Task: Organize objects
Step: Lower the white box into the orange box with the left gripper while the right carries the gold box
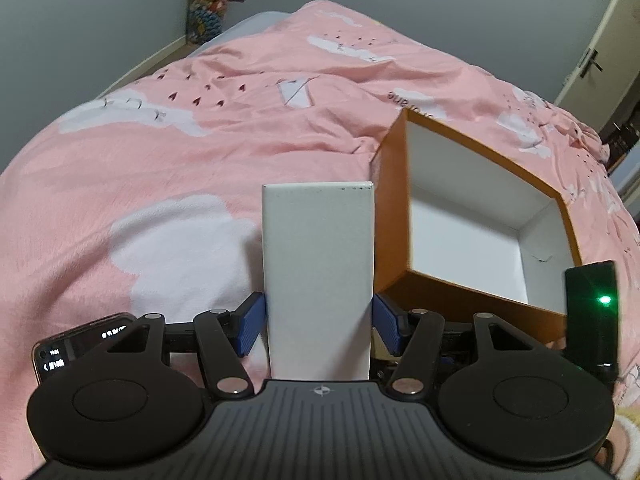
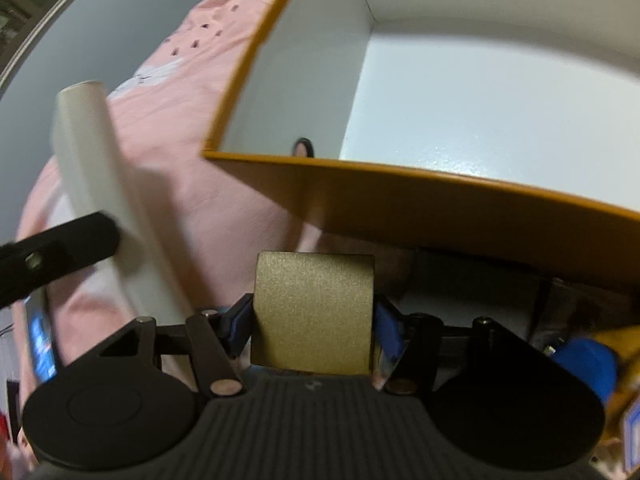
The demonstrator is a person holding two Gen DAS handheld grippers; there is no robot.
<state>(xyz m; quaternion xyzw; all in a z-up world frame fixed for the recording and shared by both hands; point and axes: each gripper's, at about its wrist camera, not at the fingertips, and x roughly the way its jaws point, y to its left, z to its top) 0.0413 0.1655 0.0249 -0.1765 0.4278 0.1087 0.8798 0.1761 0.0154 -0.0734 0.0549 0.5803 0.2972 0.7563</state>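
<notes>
Fingers (image 1: 256, 322) of the left gripper (image 1: 319, 324) clamp a stiff, probably light white box (image 1: 319, 272) above the bed (image 1: 160, 168), beside the orange box (image 1: 472, 216). Right gripper (image 2: 312, 330) pinches a smooth gold box (image 2: 314, 314) by its sides, likely slippery.

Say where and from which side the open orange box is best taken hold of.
A judgement: grip one upright side wall of the orange box at its rim, coming from above, one pad inside and one outside. The box is far wider than either gripper, open-topped and thin-walled.
</notes>
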